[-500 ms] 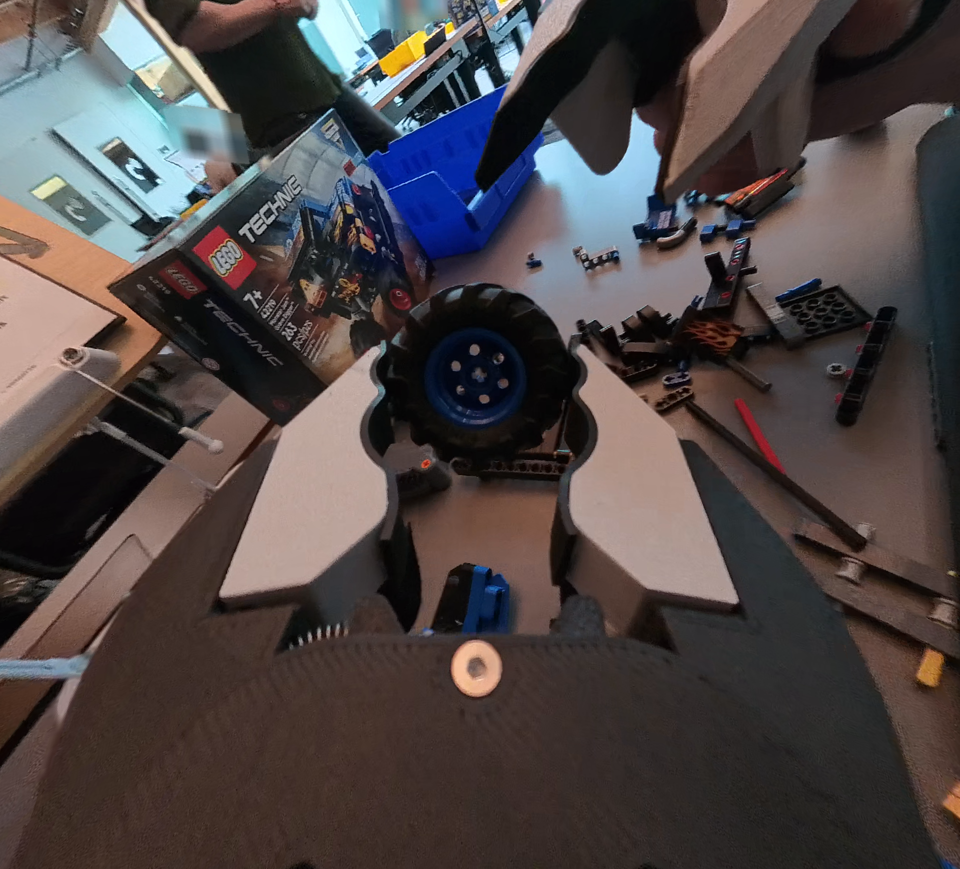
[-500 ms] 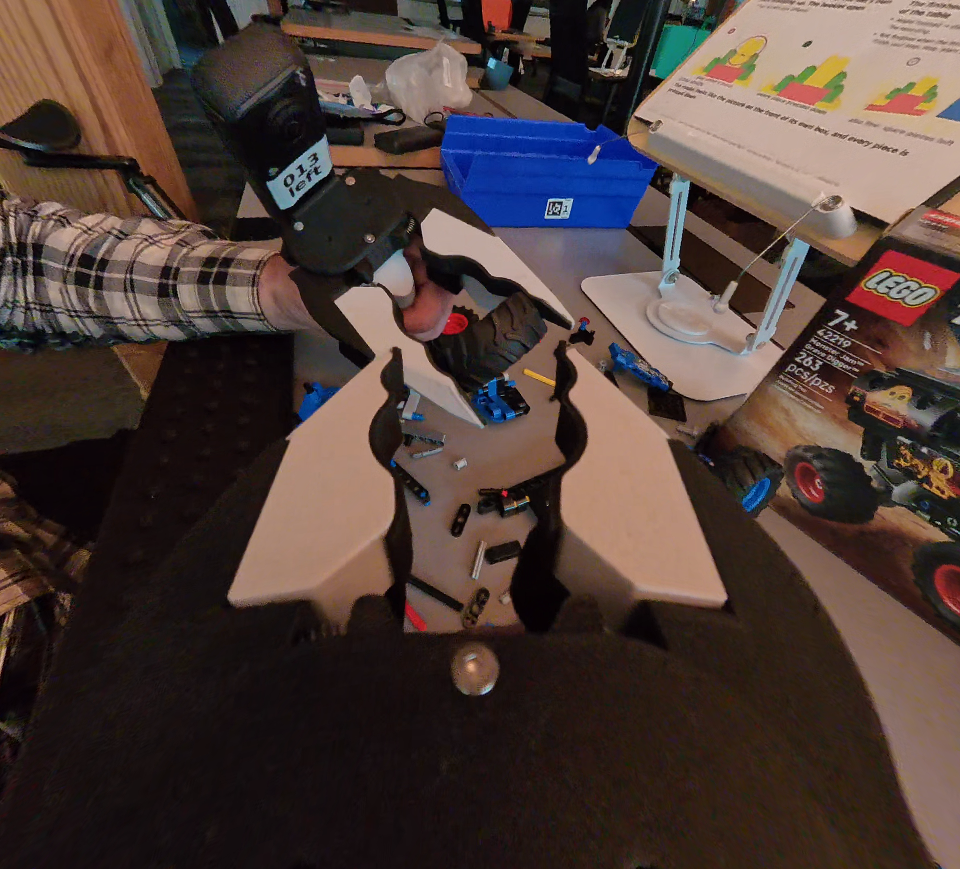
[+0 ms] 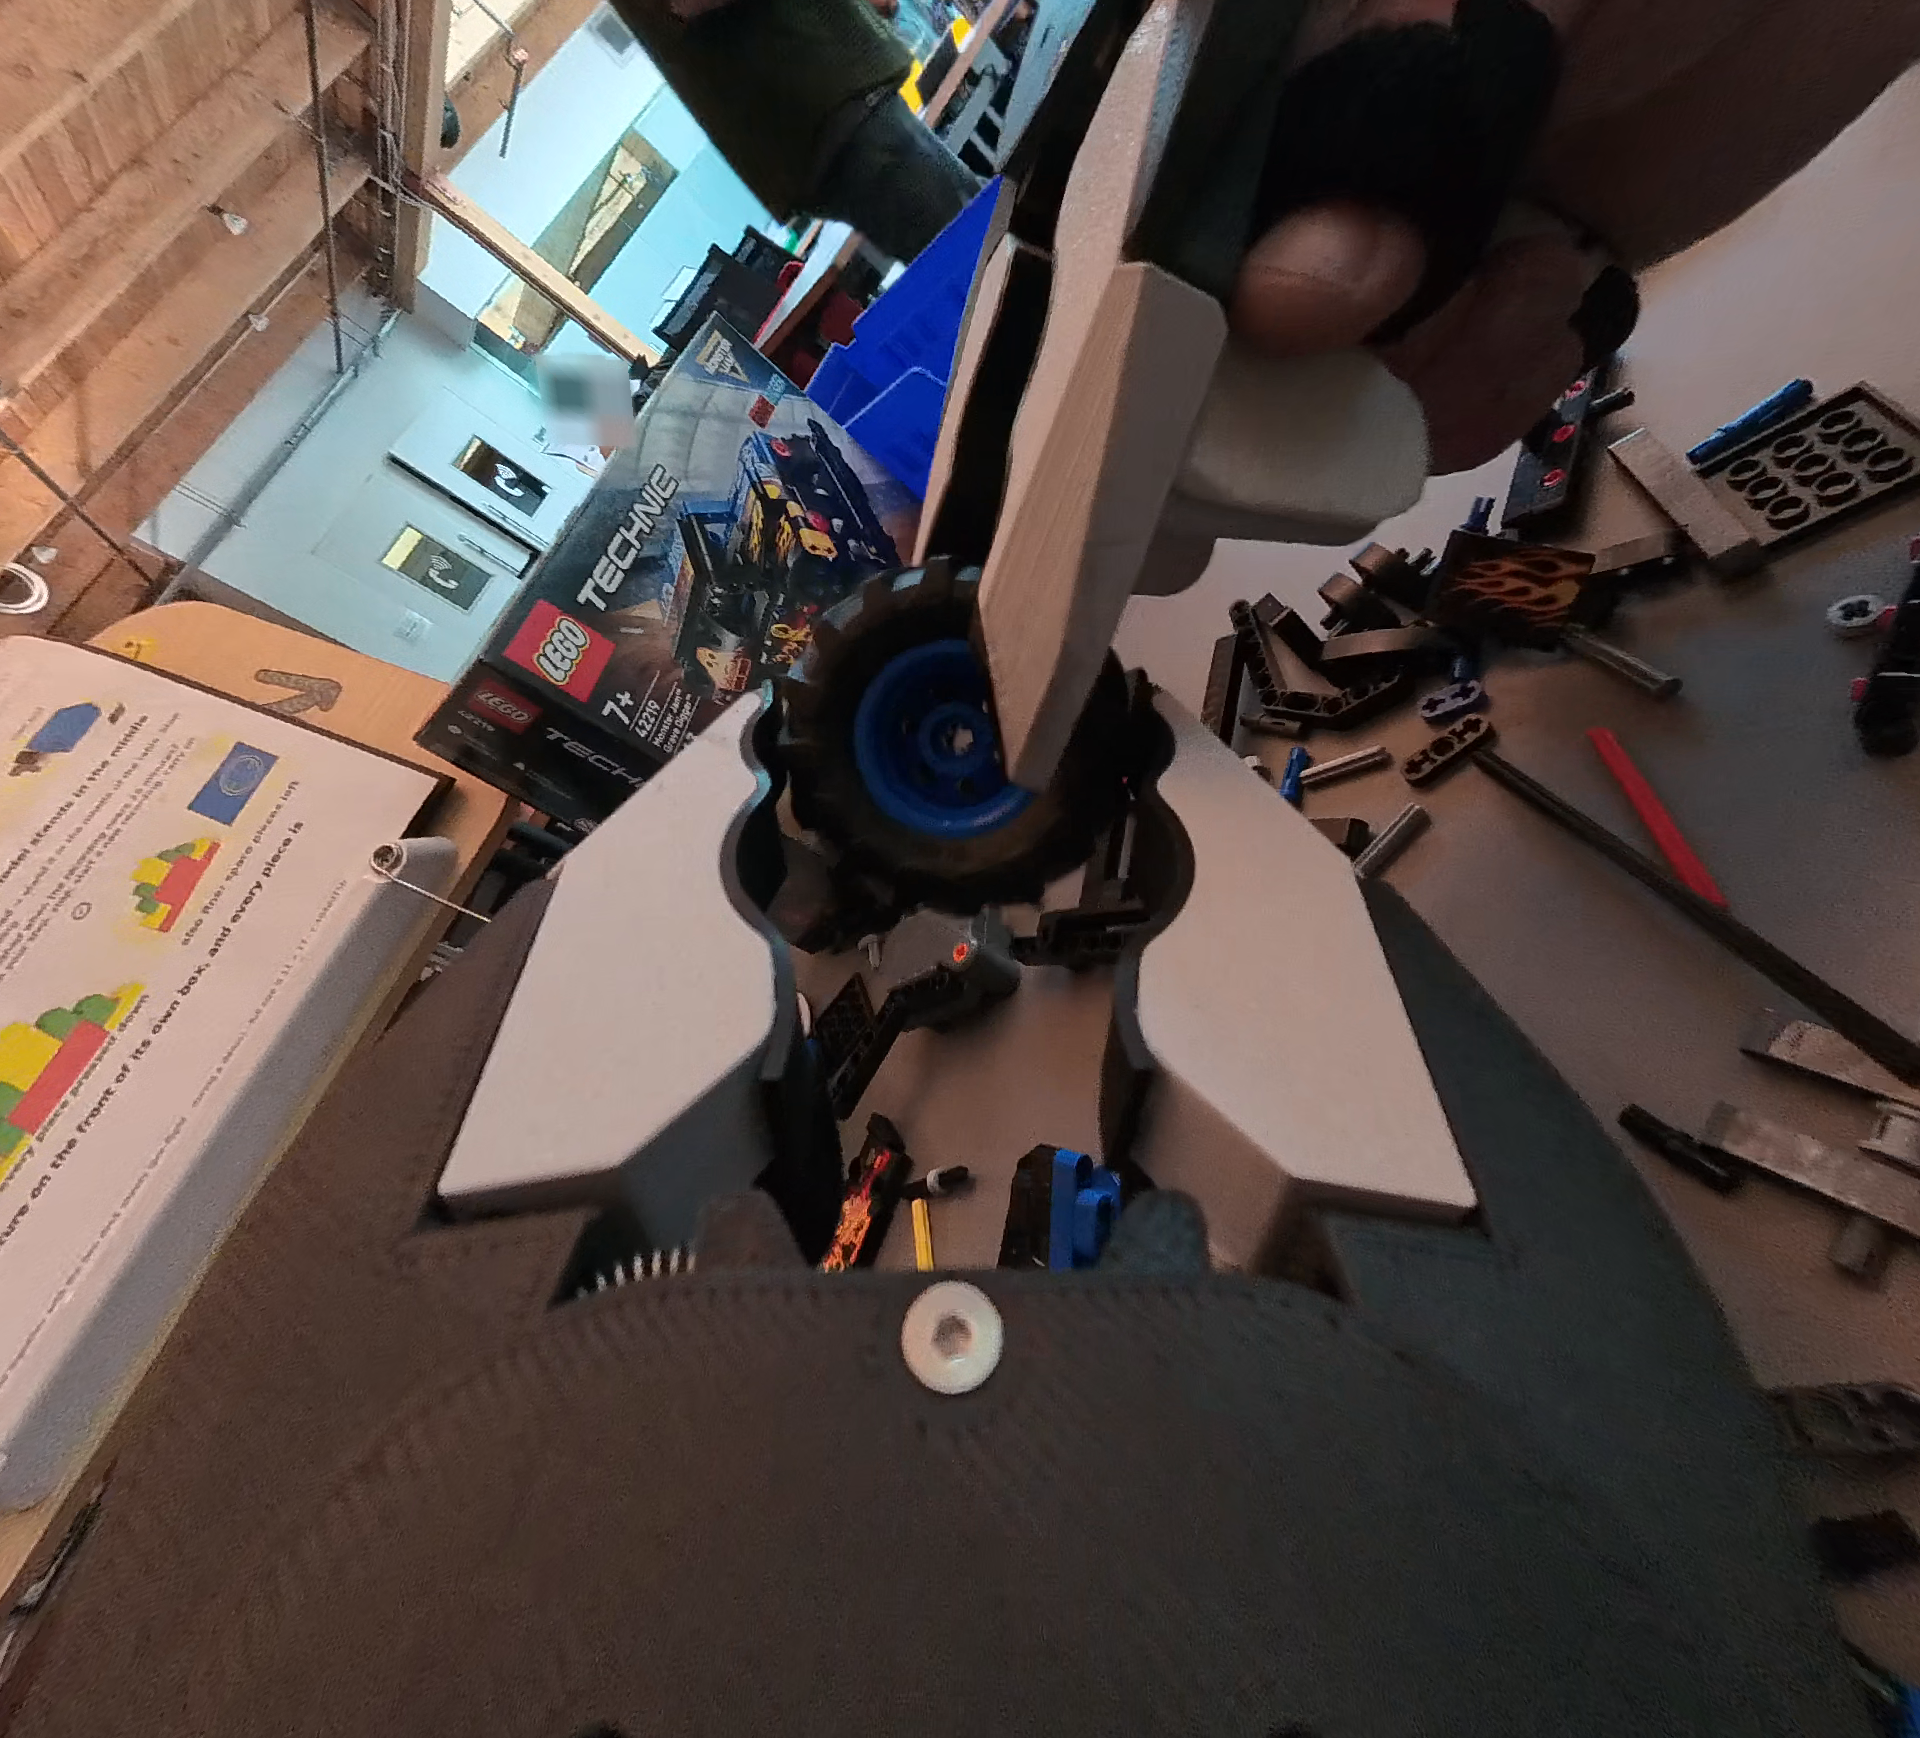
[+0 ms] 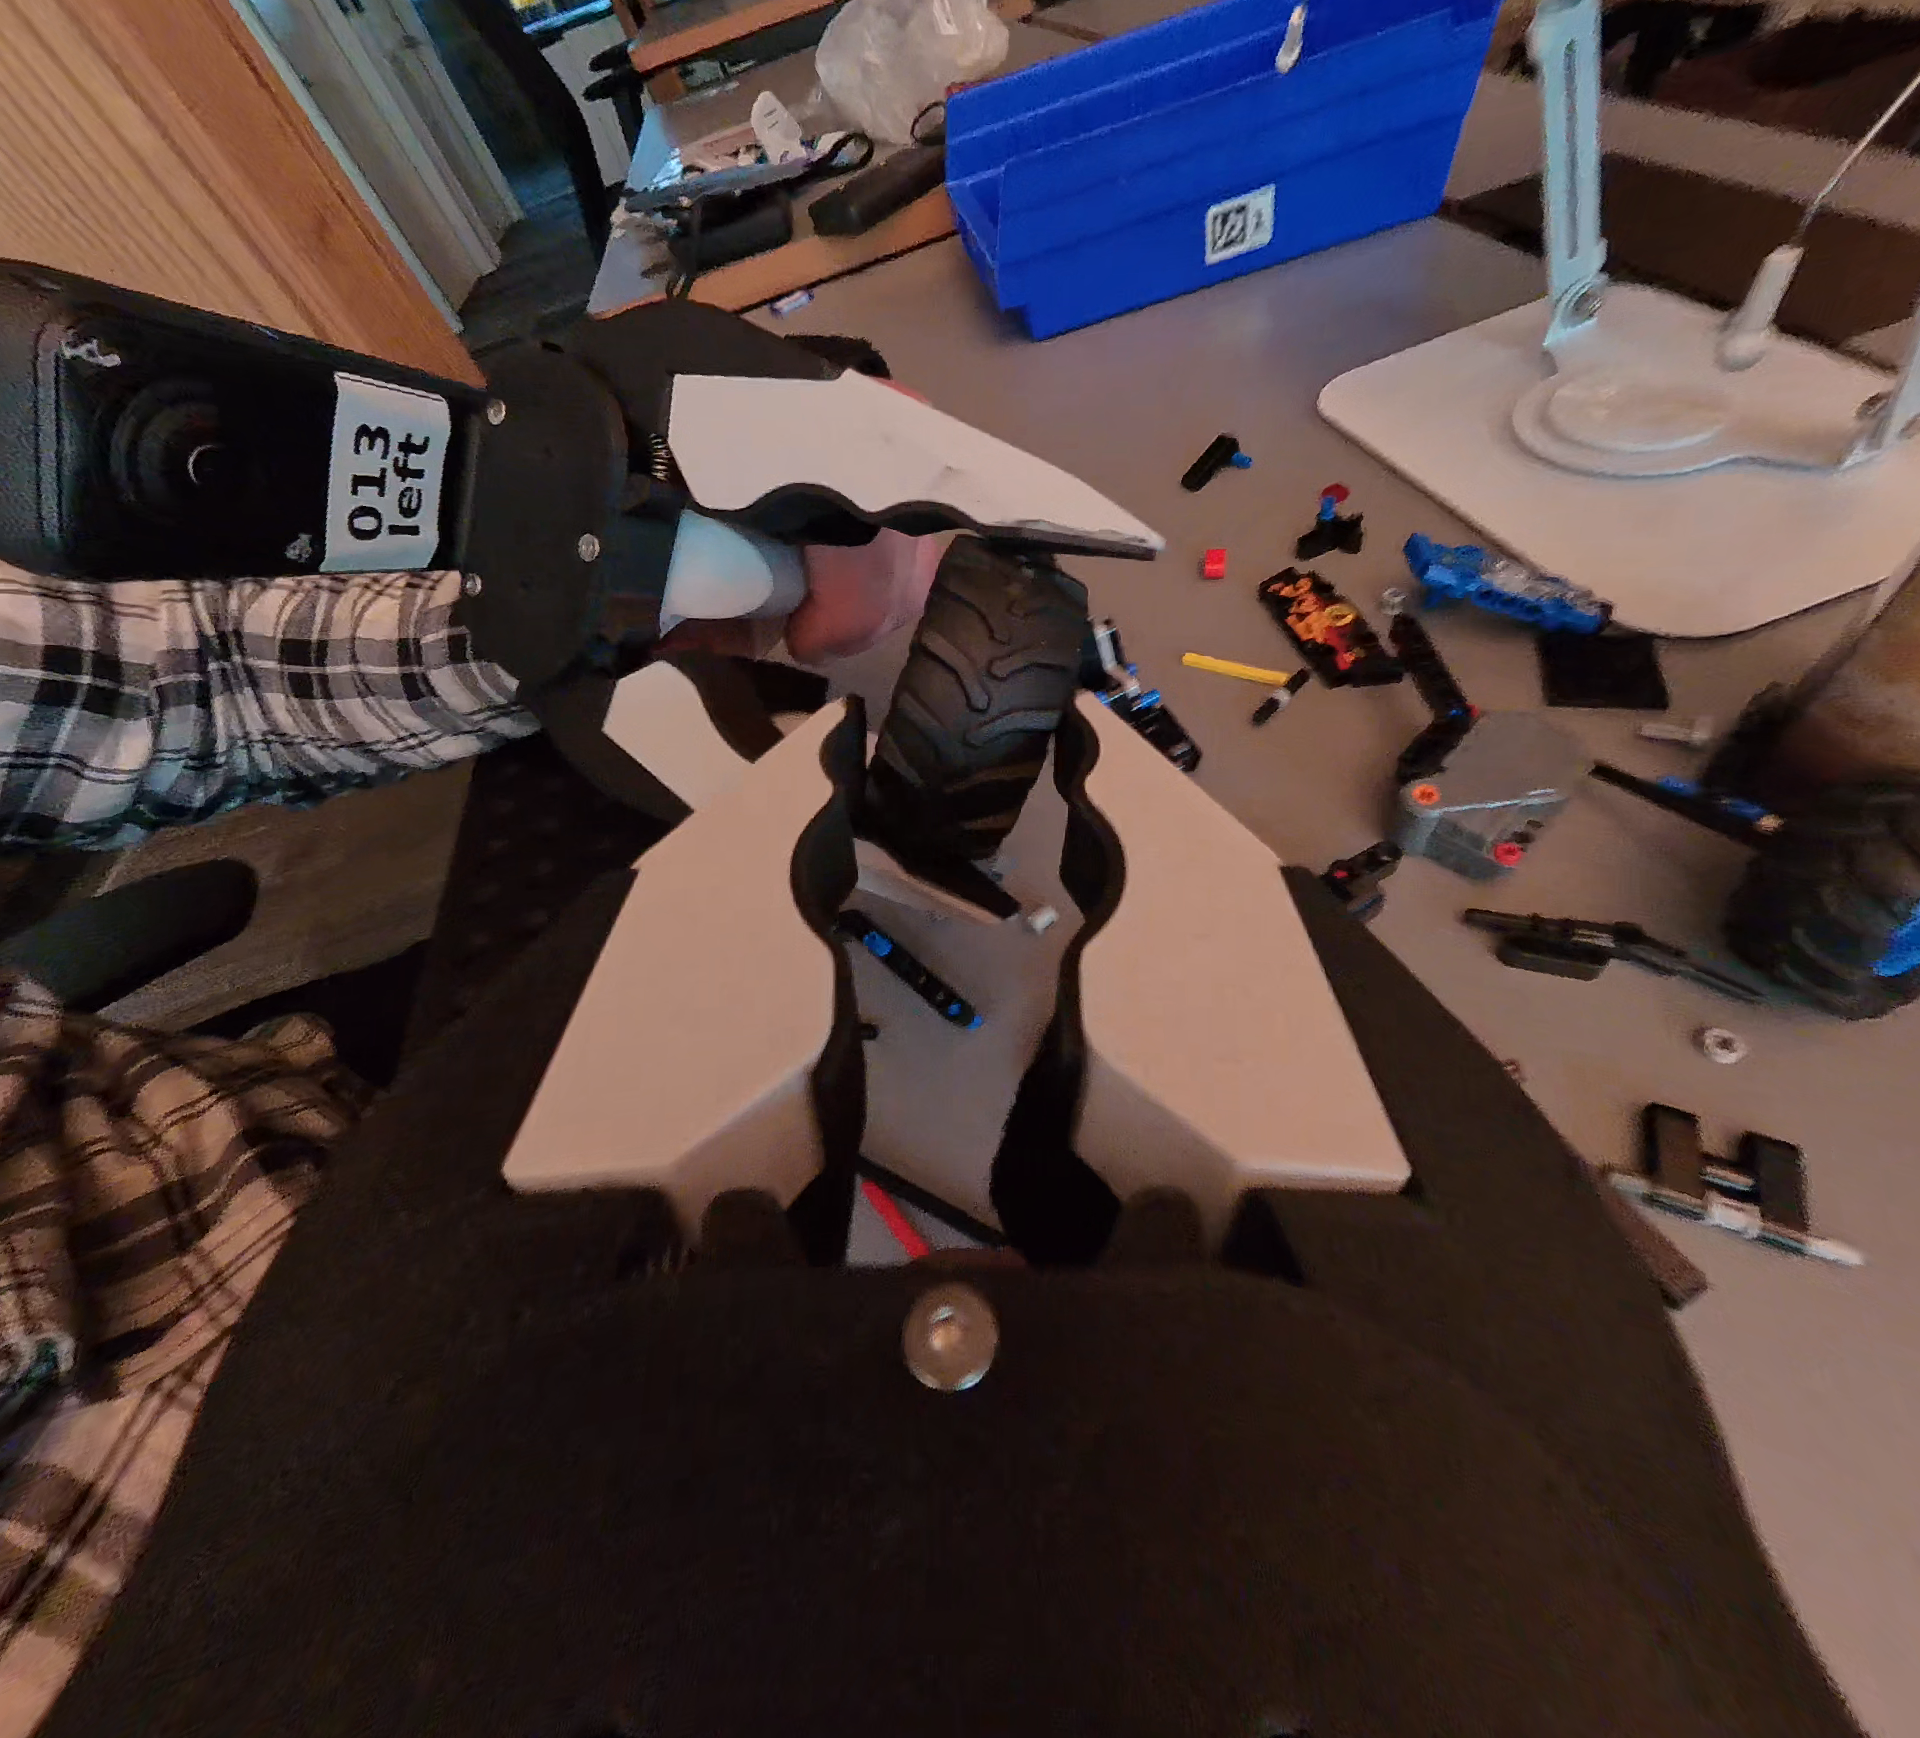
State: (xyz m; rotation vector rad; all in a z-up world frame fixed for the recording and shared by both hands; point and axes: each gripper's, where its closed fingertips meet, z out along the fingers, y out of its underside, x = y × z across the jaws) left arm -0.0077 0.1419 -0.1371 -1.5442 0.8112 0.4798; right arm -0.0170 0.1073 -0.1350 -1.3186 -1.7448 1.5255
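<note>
A black toy wheel (image 3: 904, 753) with a blue hub is gripped by its tread between the tips of my left gripper (image 3: 956, 753), above the grey table (image 3: 1558, 909). My right gripper (image 4: 961, 732) comes in from the side, and its fingers press on the two side faces of the wheel (image 4: 977, 701). In the left wrist view, one right finger (image 3: 1081, 493) lies across the blue hub and the other passes behind the wheel. In the right wrist view, the left gripper's upper finger (image 4: 914, 462) sits on top of the tyre.
Loose black, blue and red toy parts (image 4: 1330, 618) lie scattered on the table, with a grey block (image 4: 1486, 805) and a second wheel (image 4: 1818, 919). A toy box (image 3: 665, 608), a blue bin (image 4: 1226, 161) and a white sheet stand (image 4: 1621, 400) are behind. A person (image 3: 790, 26) stands farther back. My two grippers' fingertips are within a few centimetres of each other. From either gripper's tips it is about 15 cm to the grey block (image 4: 1486, 805).
My right gripper has come down from above the wheel and narrowed onto its sides. The left gripper has rolled and lifted while keeping hold of the wheel.
</note>
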